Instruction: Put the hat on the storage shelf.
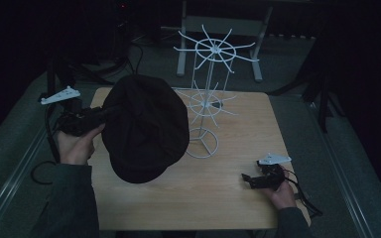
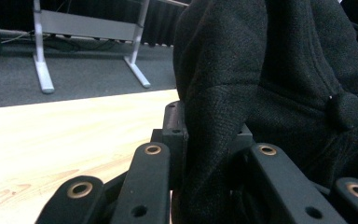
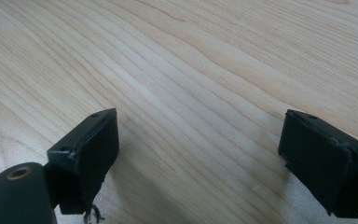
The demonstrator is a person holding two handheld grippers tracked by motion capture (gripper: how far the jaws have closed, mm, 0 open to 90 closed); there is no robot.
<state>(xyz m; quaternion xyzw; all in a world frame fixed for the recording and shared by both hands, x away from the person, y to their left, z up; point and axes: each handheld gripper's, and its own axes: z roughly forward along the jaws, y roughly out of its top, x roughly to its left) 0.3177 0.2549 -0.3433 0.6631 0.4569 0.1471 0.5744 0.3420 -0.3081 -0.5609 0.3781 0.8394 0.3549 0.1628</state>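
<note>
A black cloth cap (image 1: 144,129) hangs in the air over the left half of the wooden table (image 1: 228,198). My left gripper (image 1: 103,115) is shut on its edge at the cap's left side. In the left gripper view the dark fabric (image 2: 261,84) is pinched between the two jaws, and the cap's top button (image 2: 342,109) shows at the right. A white wire display stand (image 1: 206,99) with two spoked rings rises just right of the cap. My right gripper (image 1: 248,179) rests low at the table's right front, open, its jaws (image 3: 198,158) wide apart over bare wood.
A metal table frame (image 1: 218,25) stands on the dark carpet behind the table. Cables trail from both grippers. Bare wood lies in front of the stand's round base (image 1: 201,144) and between the two hands.
</note>
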